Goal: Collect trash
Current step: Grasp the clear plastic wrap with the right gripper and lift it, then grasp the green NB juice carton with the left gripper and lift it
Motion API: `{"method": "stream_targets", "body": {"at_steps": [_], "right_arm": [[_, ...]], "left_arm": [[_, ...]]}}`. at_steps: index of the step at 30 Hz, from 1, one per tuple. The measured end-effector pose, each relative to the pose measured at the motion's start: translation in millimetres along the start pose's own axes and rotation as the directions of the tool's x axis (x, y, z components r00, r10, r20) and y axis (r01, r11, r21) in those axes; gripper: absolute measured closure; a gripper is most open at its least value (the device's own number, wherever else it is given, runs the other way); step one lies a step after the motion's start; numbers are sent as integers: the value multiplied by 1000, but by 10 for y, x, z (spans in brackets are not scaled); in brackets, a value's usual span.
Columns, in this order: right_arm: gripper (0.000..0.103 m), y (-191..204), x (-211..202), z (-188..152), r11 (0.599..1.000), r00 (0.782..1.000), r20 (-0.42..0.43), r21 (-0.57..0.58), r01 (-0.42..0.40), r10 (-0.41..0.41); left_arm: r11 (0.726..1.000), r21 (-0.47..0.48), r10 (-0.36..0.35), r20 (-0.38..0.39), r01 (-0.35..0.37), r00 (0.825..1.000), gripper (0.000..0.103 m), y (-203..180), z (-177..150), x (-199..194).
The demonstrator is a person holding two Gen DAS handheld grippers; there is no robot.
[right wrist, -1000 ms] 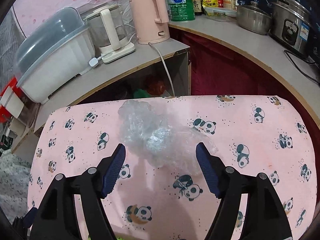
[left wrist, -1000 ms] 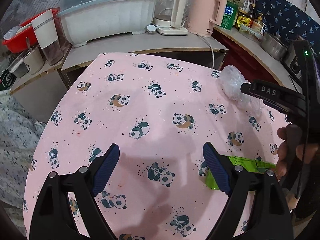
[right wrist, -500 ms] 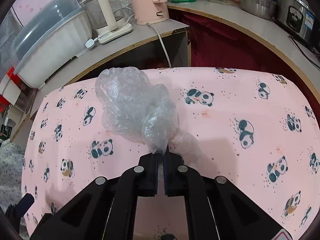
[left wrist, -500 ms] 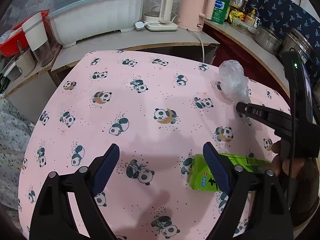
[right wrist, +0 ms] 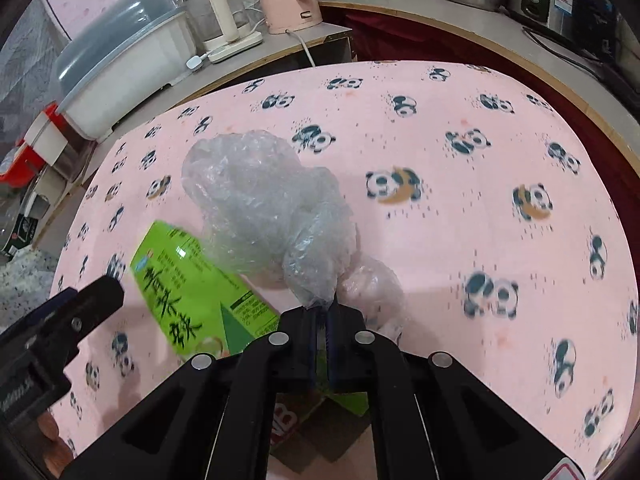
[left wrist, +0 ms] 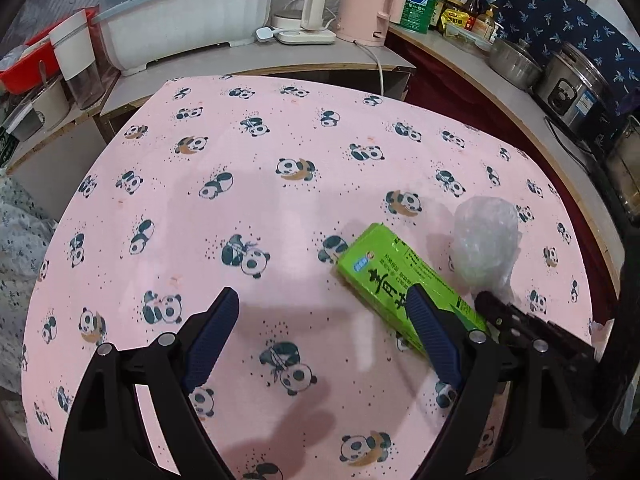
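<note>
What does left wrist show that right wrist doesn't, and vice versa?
Left wrist only: the left gripper open, with nothing between its fingers, its right finger overlapping the green carton; a clear jar with a white lid on the counter.

Right wrist only: the right gripper shut on the clear plastic bag, pinching its lower end.

Both: carton, bag, panda tablecloth, pink kettle, covered white dish rack.

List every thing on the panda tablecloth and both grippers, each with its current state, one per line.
Crumpled clear plastic bag: pinched at its neck, bunched above the cloth.
Green rectangular drink carton: lying flat on its side, ungripped.
Right gripper: shut on the bag's neck.
Left gripper: jaws wide open, empty; one finger overlaps the carton's near end in view.
Pink panda-print tablecloth: spread flat.
</note>
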State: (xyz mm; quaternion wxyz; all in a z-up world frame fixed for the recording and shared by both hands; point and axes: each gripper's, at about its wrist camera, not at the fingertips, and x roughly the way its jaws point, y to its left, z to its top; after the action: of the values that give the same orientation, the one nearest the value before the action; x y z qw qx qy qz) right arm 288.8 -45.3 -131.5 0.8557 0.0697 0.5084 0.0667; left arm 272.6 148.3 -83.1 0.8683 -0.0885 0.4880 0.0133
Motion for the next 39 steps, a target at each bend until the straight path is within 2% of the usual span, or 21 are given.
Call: {"method": "stream_targets", "body": {"at_steps": [5, 9, 14, 26, 32, 39], "right_arm": [[100, 121, -231, -426, 1000, 1000, -7, -9, -8, 8], [100, 82, -362, -576, 1000, 1000, 7, 9, 27, -27], [100, -144, -542, -578, 996, 998, 33, 70, 52, -55], [100, -367, -707, -533, 991, 992, 63, 87, 101, -106], [100, -439, -715, -540, 990, 993, 63, 99, 97, -103], [100, -485, -780, -572, 990, 993, 74, 113, 87, -95]], "left_arm": [[999, -12, -31, -33, 31, 999, 22, -42, -222, -76], [999, 1, -51, -47, 51, 998, 22, -157, -342, -126], [998, 38, -50, -44, 51, 998, 22, -334, -429, -146], [993, 116, -7, -70, 15, 998, 23, -731, -475, 113], [990, 140, 24, -81, -12, 996, 40, -802, -508, 224], [986, 166, 21, -65, -10, 998, 50, -866, -552, 157]]}}
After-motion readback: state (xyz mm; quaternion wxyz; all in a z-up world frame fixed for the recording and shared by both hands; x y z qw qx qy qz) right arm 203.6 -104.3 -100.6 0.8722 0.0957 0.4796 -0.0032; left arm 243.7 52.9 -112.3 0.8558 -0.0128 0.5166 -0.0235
